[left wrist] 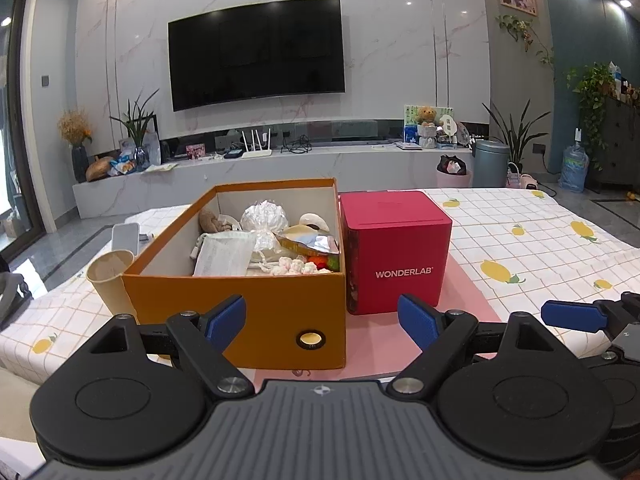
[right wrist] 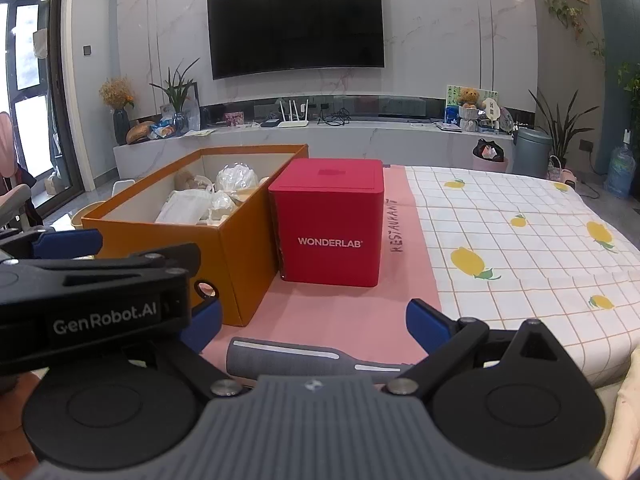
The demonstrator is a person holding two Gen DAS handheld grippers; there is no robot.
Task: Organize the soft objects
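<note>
An open orange box stands on the pink mat, filled with soft things: a white mesh pouch, a clear crinkled bag, a brown plush and fluffy white pieces. A closed red WONDERLAB box stands against its right side. My left gripper is open and empty, just in front of the orange box. My right gripper is open and empty, in front of the orange box and the red box. The left gripper's body crosses the right wrist view at left.
A paper cup and a small white device stand left of the orange box. A grey striped object lies on the pink mat close under my right gripper. The lemon-print cloth covers the table to the right.
</note>
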